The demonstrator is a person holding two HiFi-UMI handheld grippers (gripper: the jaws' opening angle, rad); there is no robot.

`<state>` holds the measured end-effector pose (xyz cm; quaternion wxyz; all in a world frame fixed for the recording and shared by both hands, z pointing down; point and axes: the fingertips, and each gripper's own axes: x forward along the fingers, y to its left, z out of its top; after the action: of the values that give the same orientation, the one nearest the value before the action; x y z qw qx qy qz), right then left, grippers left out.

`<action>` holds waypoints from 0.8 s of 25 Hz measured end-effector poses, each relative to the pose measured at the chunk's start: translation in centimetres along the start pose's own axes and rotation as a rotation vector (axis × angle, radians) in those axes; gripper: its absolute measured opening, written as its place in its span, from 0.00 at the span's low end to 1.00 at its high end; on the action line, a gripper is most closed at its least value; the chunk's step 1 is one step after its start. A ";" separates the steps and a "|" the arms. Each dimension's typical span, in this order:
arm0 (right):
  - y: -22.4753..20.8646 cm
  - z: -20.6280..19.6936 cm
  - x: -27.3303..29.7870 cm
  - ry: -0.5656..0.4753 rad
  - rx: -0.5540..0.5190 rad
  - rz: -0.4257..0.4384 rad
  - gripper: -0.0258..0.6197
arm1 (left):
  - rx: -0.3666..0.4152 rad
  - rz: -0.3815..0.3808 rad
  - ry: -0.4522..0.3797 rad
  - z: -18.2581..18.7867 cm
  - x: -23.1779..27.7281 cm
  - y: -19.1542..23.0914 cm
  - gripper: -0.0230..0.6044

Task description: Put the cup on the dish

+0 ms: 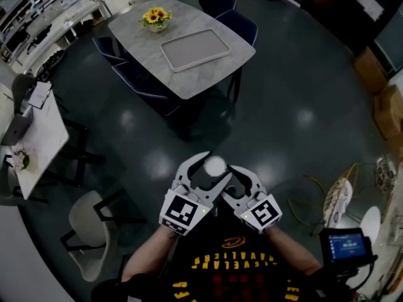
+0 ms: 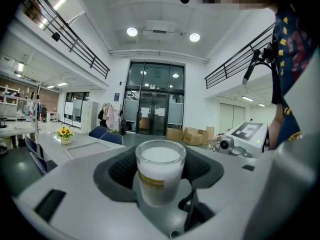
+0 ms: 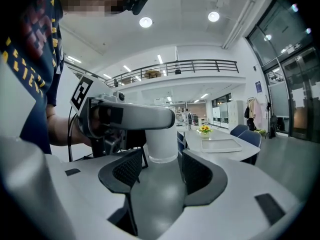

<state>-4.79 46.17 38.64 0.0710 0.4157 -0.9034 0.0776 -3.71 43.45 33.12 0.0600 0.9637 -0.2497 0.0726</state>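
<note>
A clear cup [image 1: 215, 166] filled with something white hangs in the air in front of the person's chest. My left gripper [image 1: 204, 172] is shut on the cup [image 2: 160, 176], with a dark pad pressed on each side. My right gripper [image 1: 242, 181] stands open right beside it, nothing between its pads. In the right gripper view the cup [image 3: 161, 143] sits just beyond the open jaws, under the left gripper's body [image 3: 135, 116]. A flat grey rectangular dish [image 1: 194, 49] lies on the far grey table [image 1: 214, 74].
A vase of yellow flowers [image 1: 155, 17] stands on that table beside the dish. Dark blue chairs [image 1: 238, 24] ring the table. A white table [image 1: 38, 137] and a light chair [image 1: 88, 228] are at the left. Cables and gear [image 1: 343, 244] lie at the right. Dark floor lies between.
</note>
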 end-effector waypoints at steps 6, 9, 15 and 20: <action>-2.6 0.5 2.5 -0.020 0.004 0.005 0.40 | -0.004 0.010 0.006 0.1 1.7 2.1 0.46; -3.5 0.9 4.3 -0.033 -0.028 0.033 0.40 | -0.004 0.032 0.017 0.0 2.7 3.8 0.46; -7.2 2.5 8.2 -0.065 -0.034 0.090 0.40 | -0.009 0.084 0.026 0.7 5.9 8.2 0.46; -11.5 3.7 10.4 -0.064 -0.032 0.118 0.40 | -0.021 0.114 0.029 1.8 9.5 11.2 0.46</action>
<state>-2.97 30.31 37.93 0.0439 0.3626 -0.9293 0.0539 -0.78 29.00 33.83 0.0694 0.9461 -0.3041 0.0872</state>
